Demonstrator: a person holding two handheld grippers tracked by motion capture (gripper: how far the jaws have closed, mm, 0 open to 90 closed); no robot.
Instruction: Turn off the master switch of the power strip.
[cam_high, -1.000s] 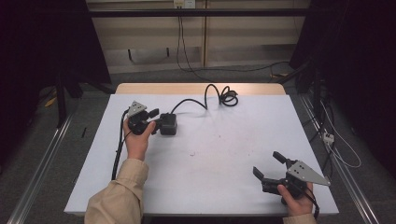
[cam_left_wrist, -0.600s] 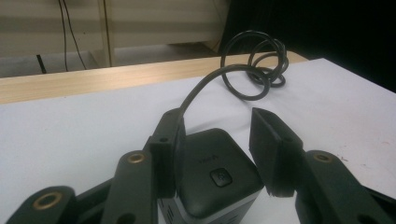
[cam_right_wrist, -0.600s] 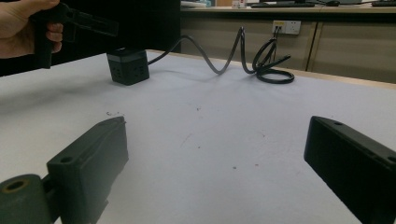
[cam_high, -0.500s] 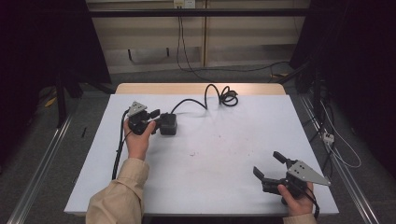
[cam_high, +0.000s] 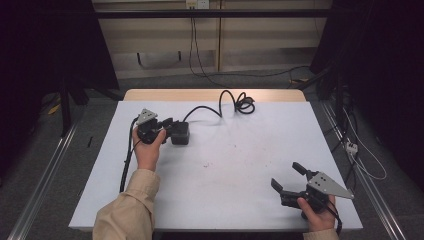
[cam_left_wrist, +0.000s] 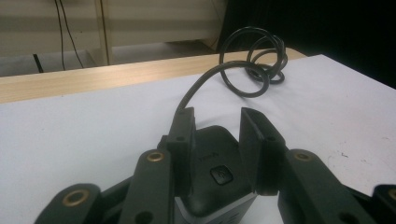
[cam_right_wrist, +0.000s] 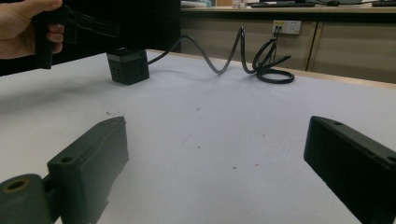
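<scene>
Left gripper view has the left gripper (cam_left_wrist: 217, 140) with jaws just closing around the black power cube (cam_left_wrist: 215, 179). Right gripper (cam_high: 292, 177) jaws stand spread over bare bench (cam_high: 240, 165).

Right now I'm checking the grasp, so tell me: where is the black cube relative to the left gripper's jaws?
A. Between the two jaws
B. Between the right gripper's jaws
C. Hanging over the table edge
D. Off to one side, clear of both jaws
A: in the left gripper view the cube sits between the jaws of the left gripper, which have just been closing on it; the right gripper stands open over bare table.
</scene>
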